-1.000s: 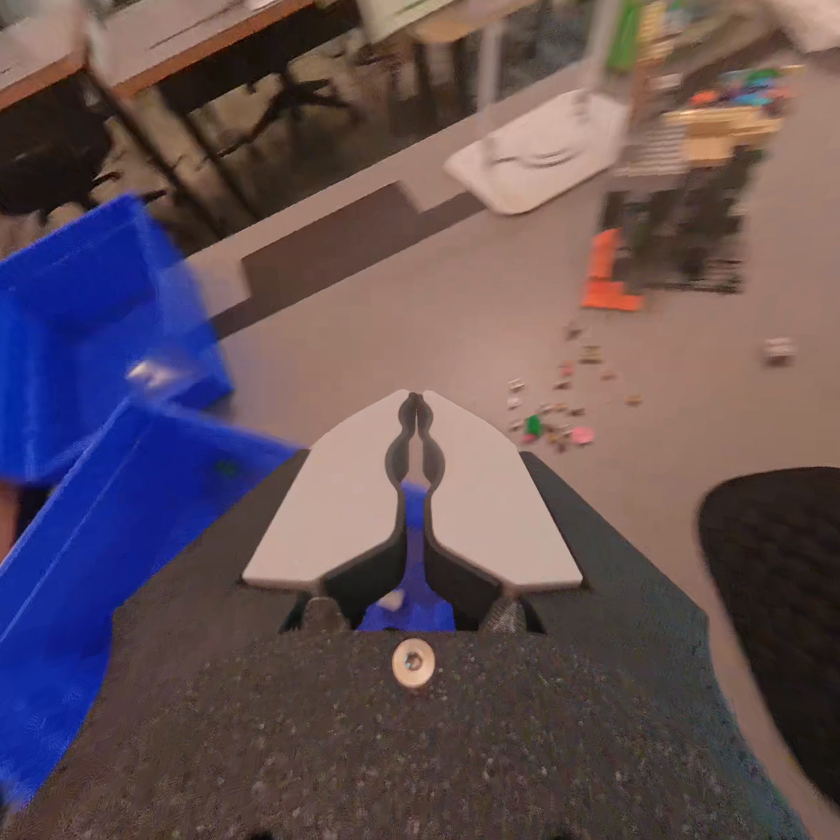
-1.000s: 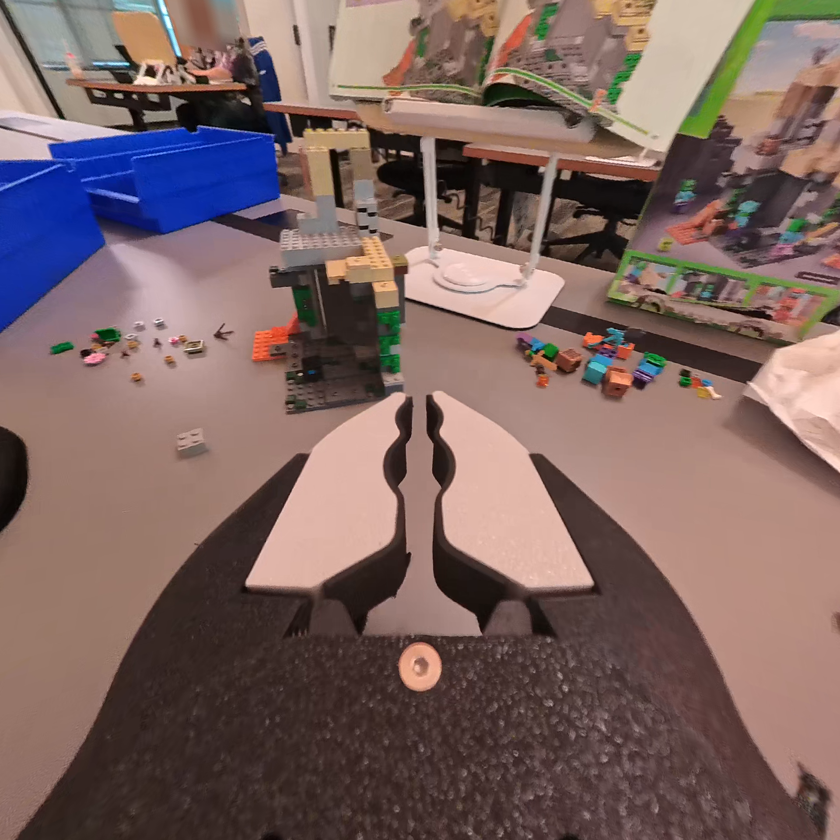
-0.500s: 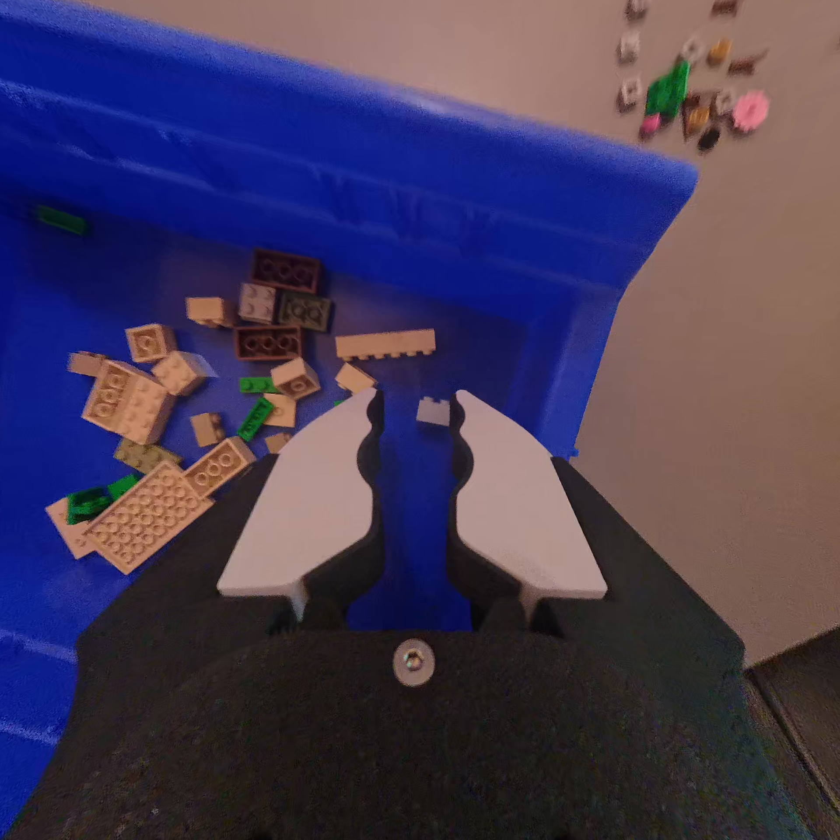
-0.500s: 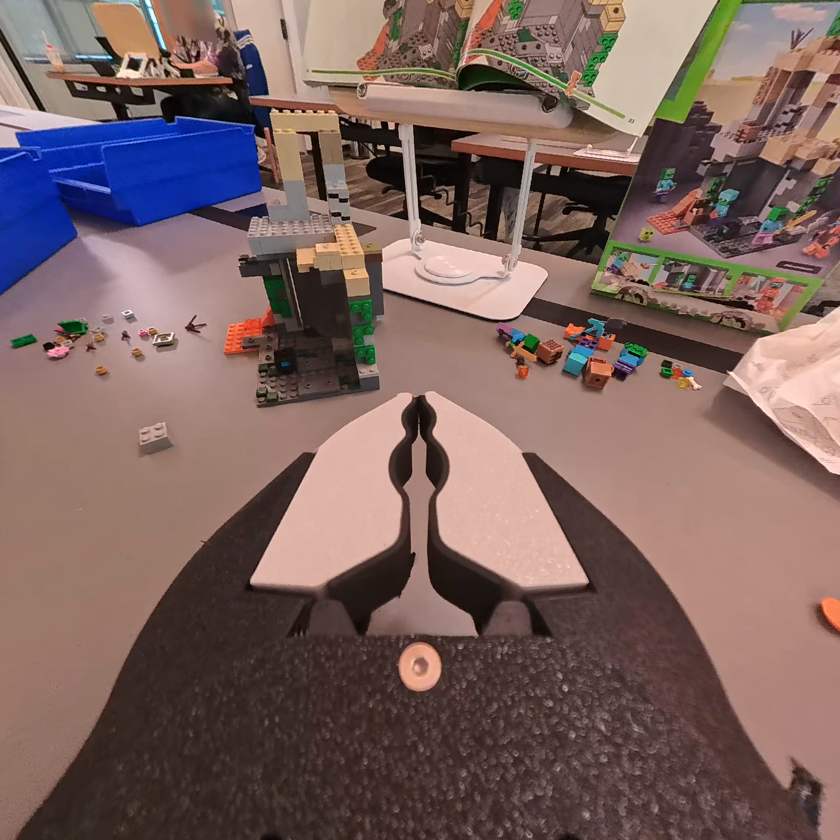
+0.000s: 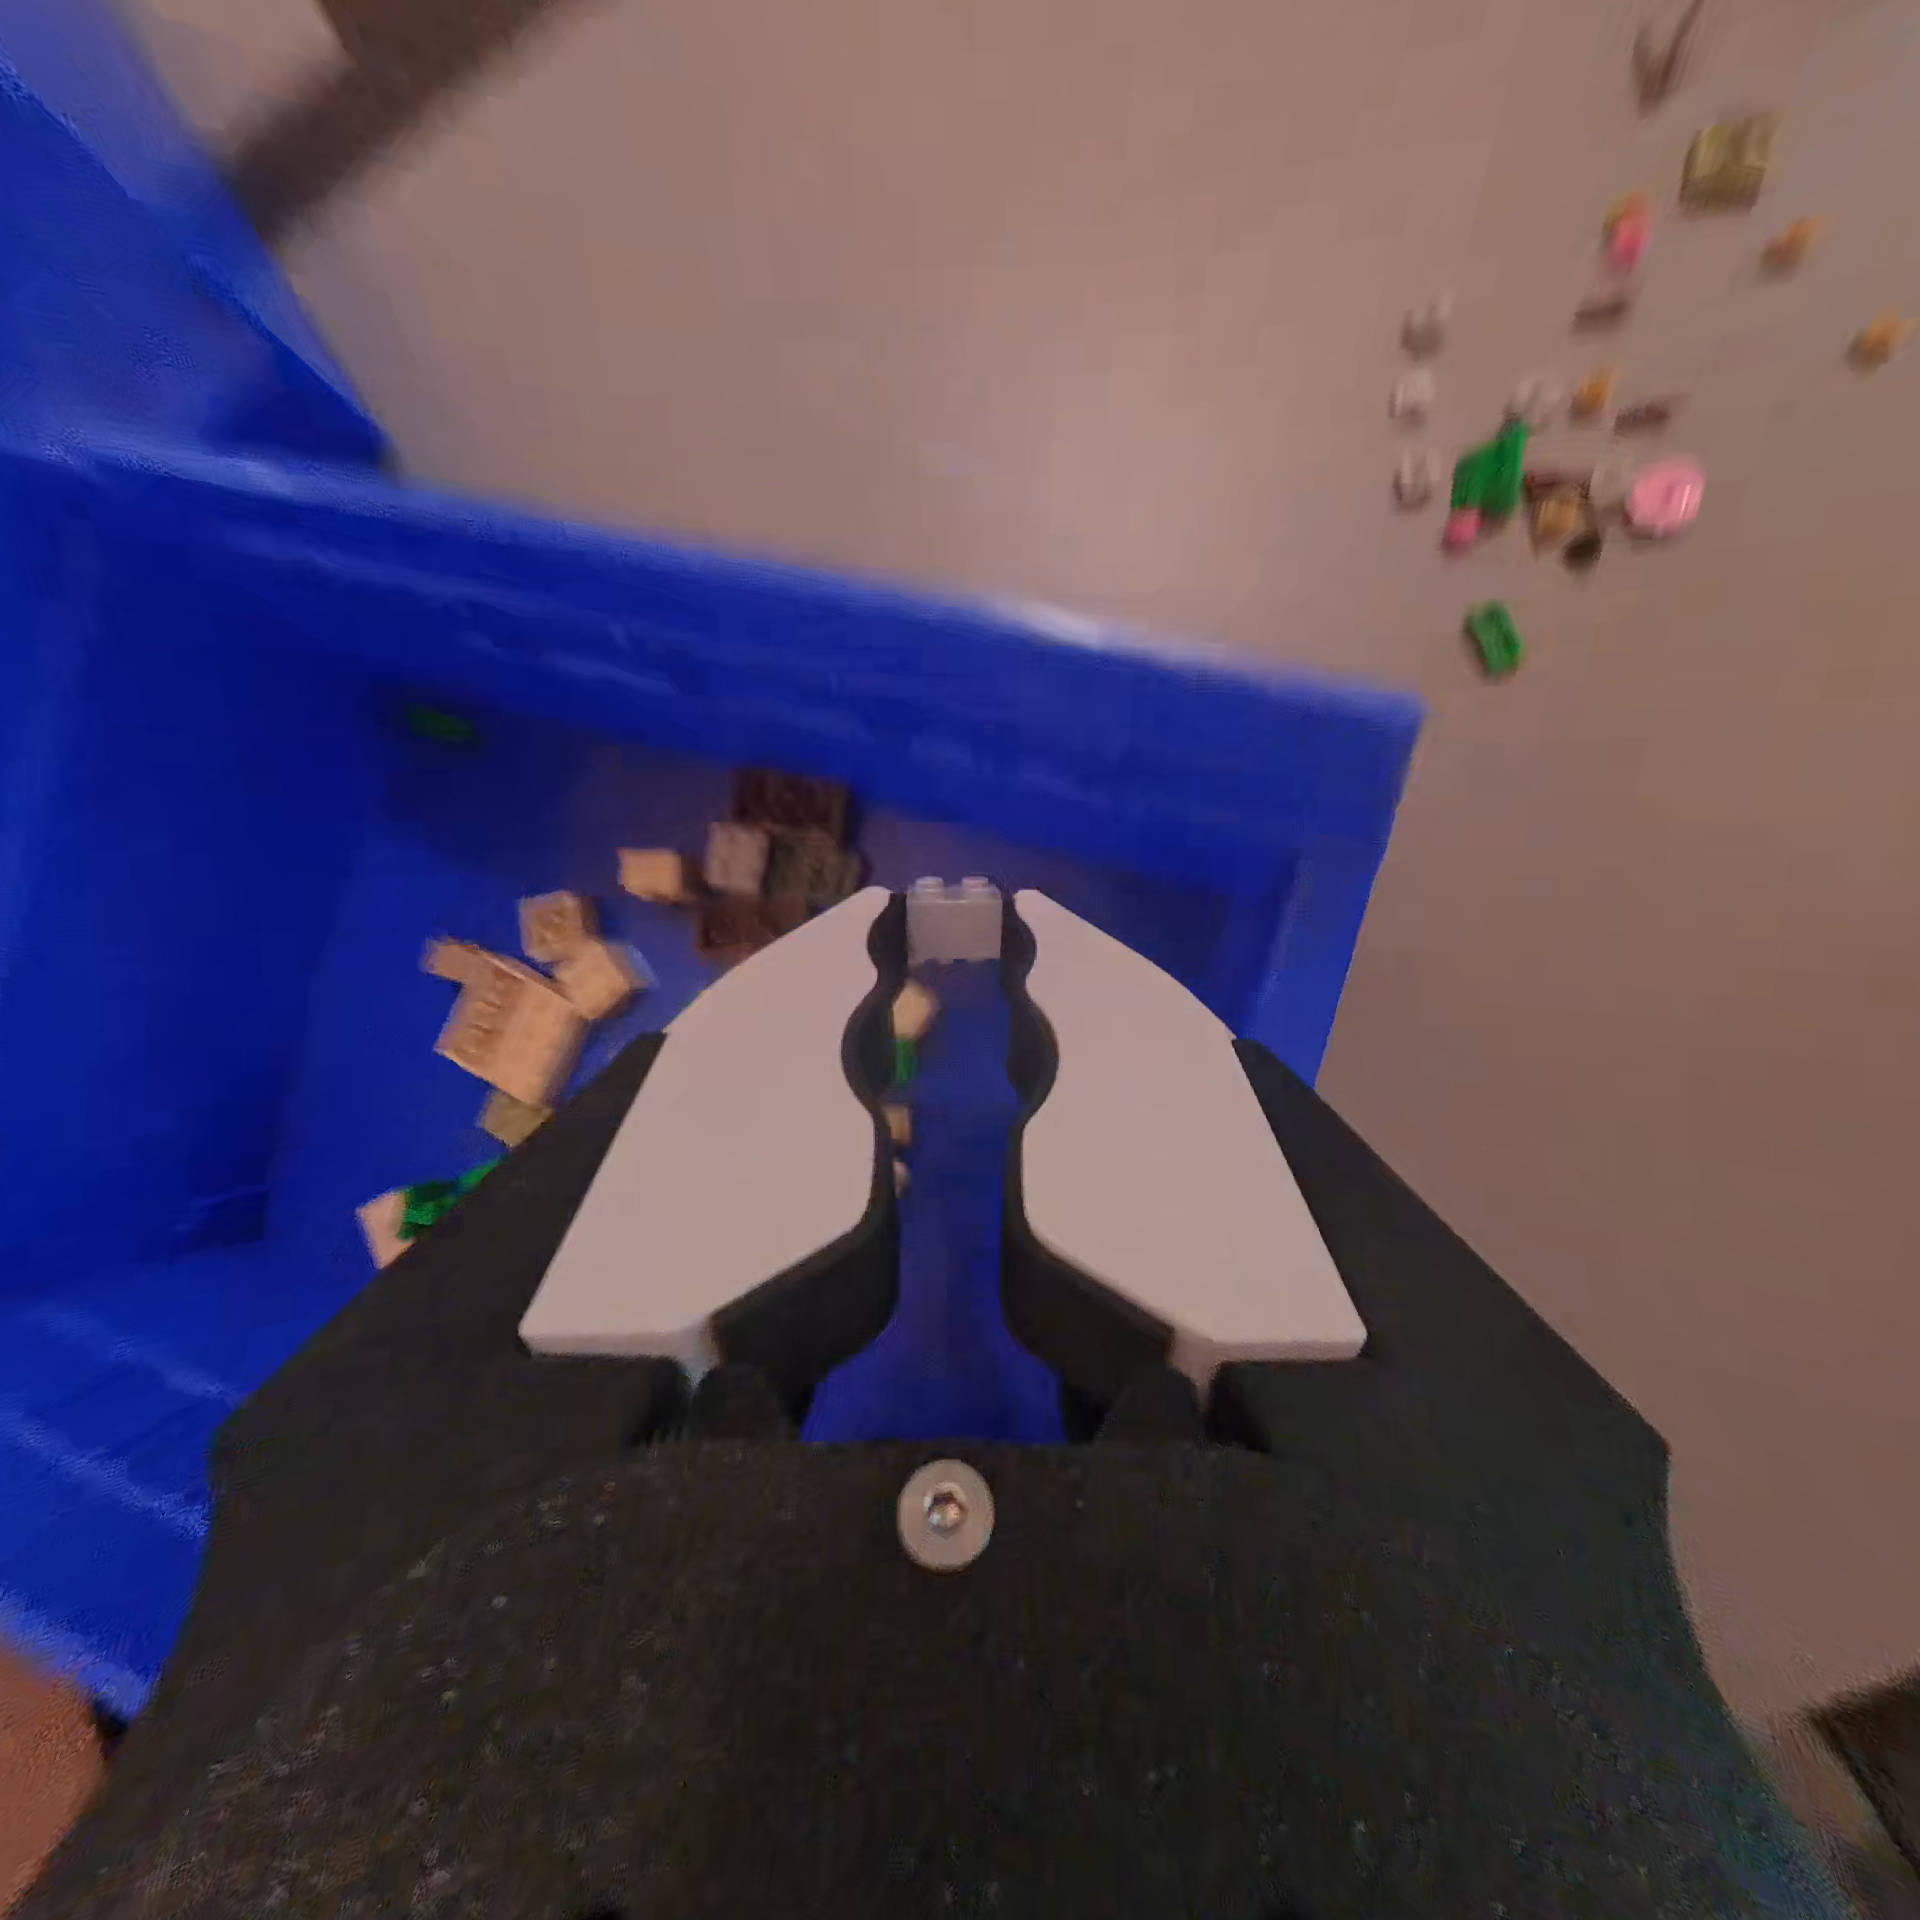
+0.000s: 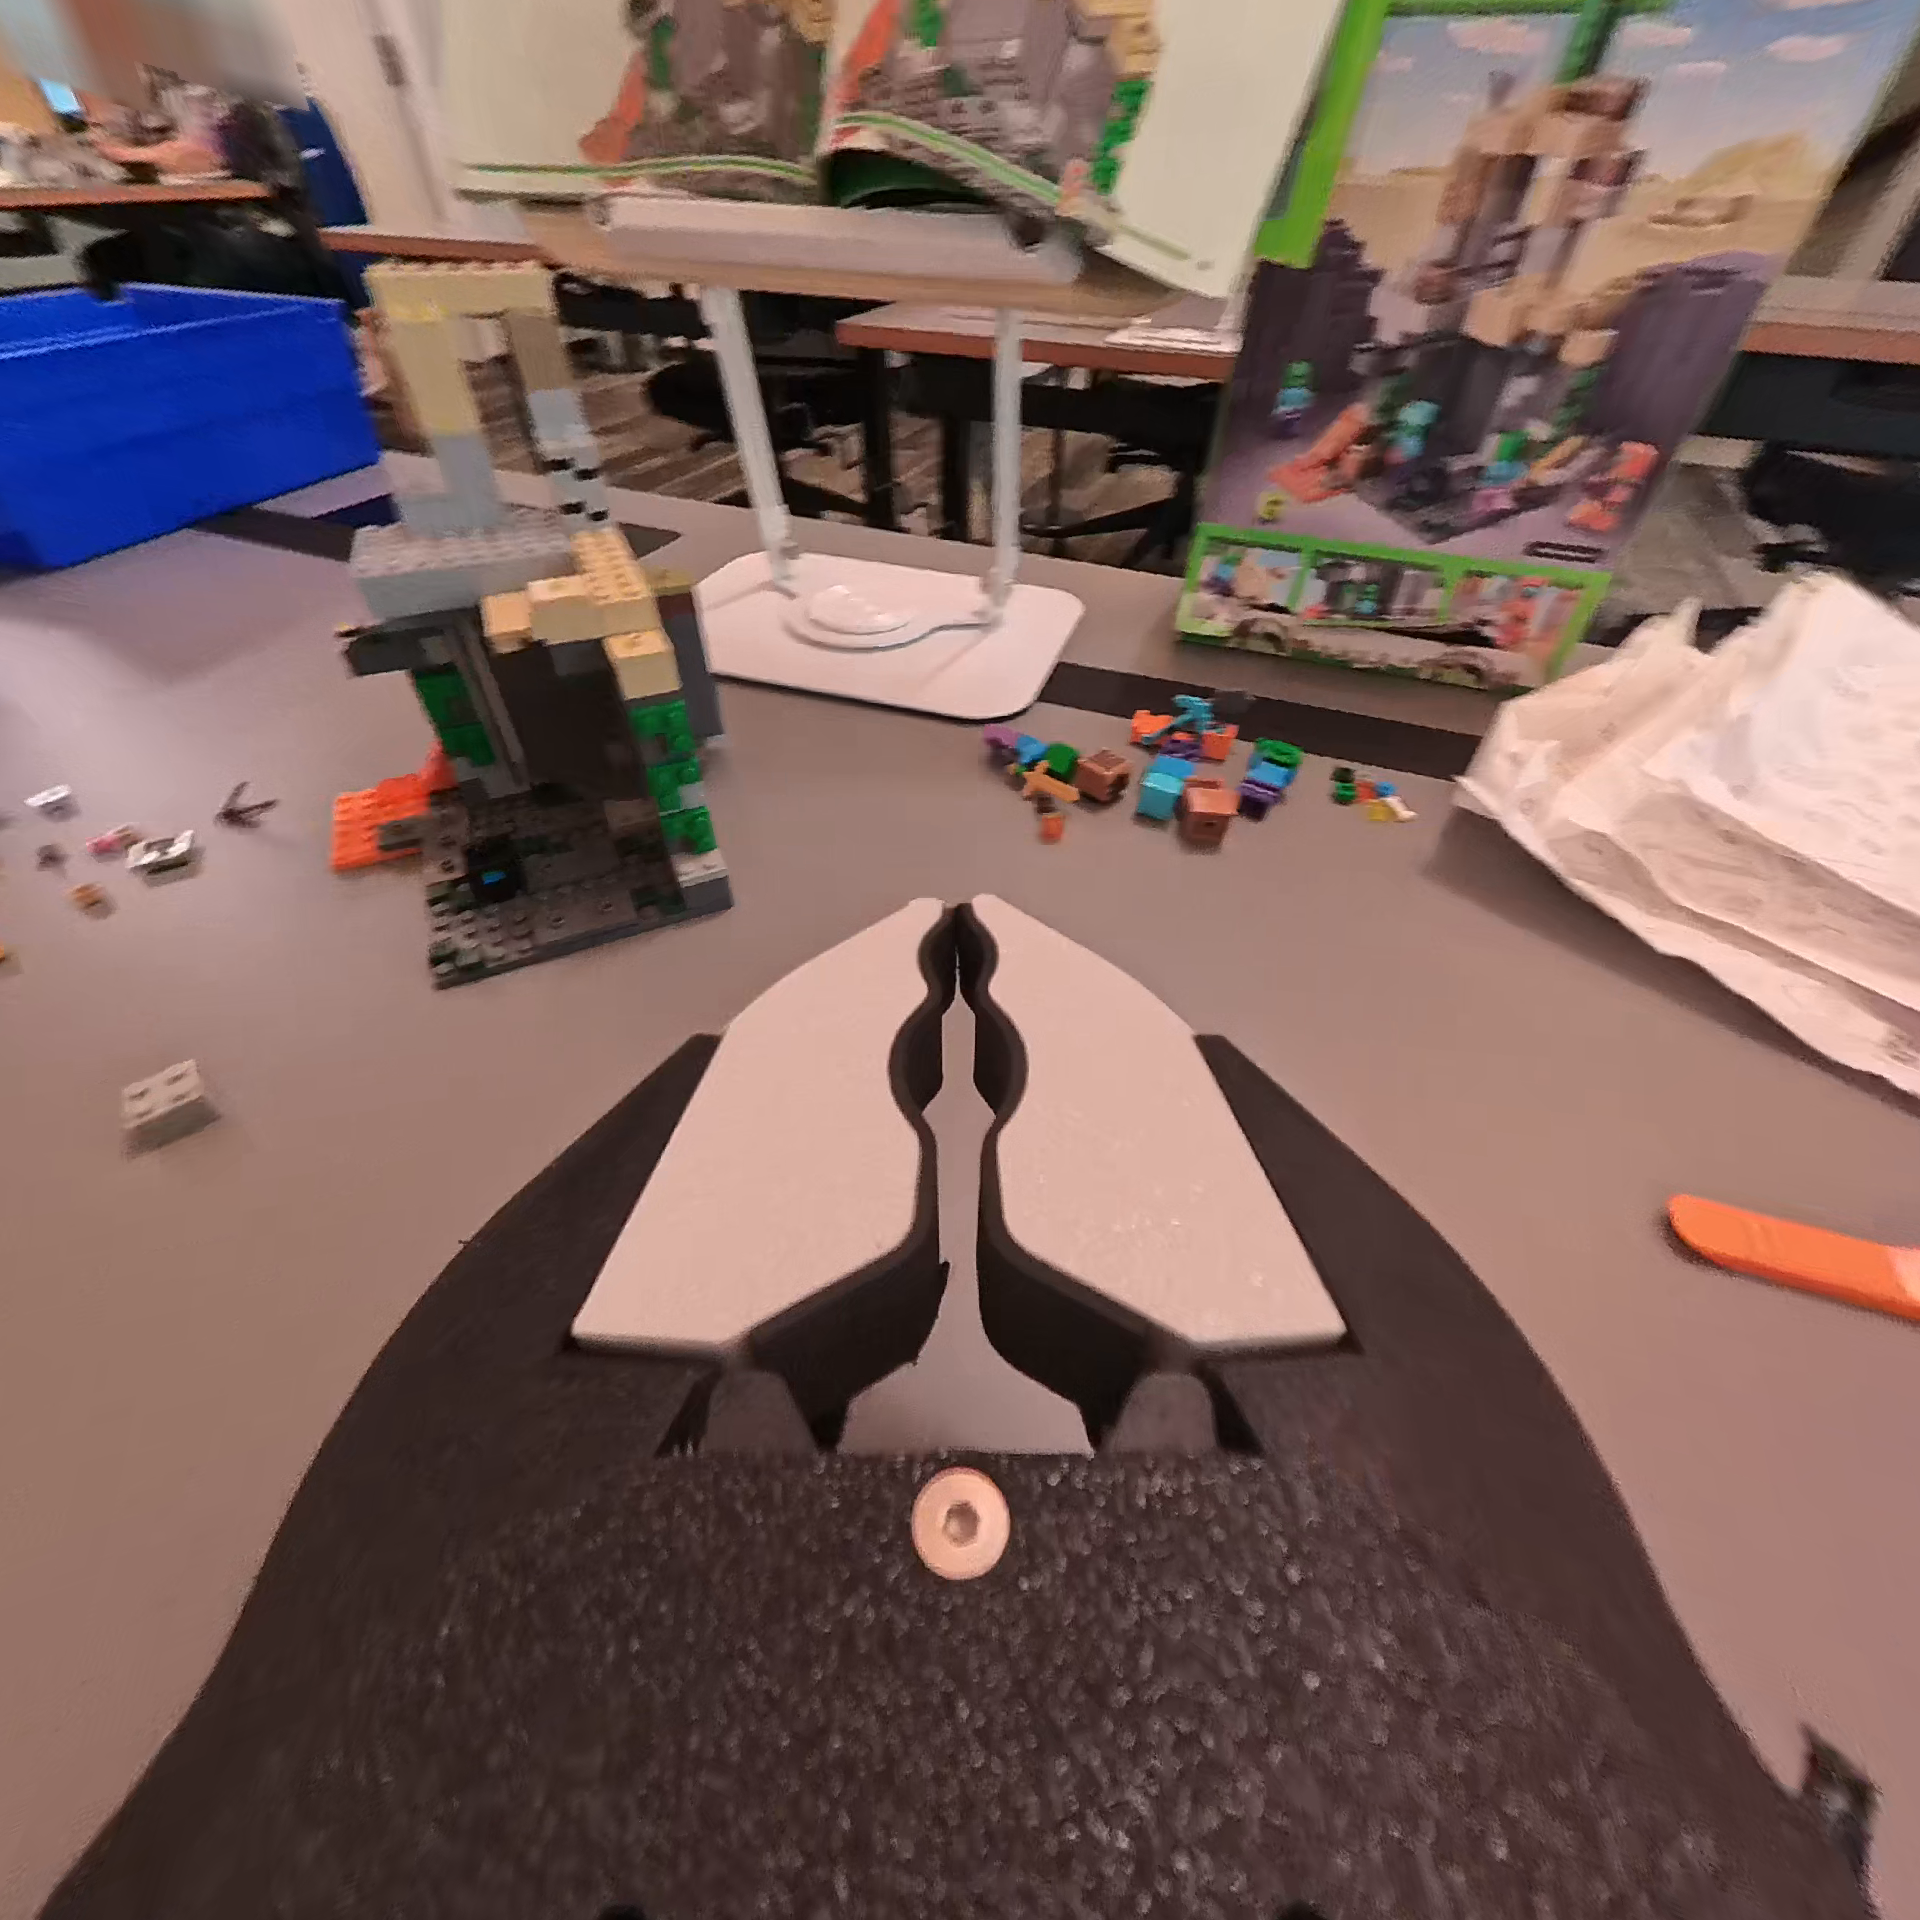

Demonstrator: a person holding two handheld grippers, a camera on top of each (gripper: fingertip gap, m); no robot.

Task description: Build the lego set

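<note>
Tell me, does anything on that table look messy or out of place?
Mostly normal building clutter. One grey brick lies alone on the table, apart from the half-built model and the colourful pile. Crumpled paper bags are heaped at the right, with an orange tool nearby. Nothing looks broken.

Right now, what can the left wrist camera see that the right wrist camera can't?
Only the left wrist view shows the left gripper pinching a small light grey two-stud brick above the big blue plastic bin of tan and brown bricks.

Only the right wrist view shows the empty, closed right gripper, the half-built grey, black and green brick tower, the open instruction booklet on its white stand and the green picture box.

Both show the grey tabletop with tiny loose pieces.
</note>
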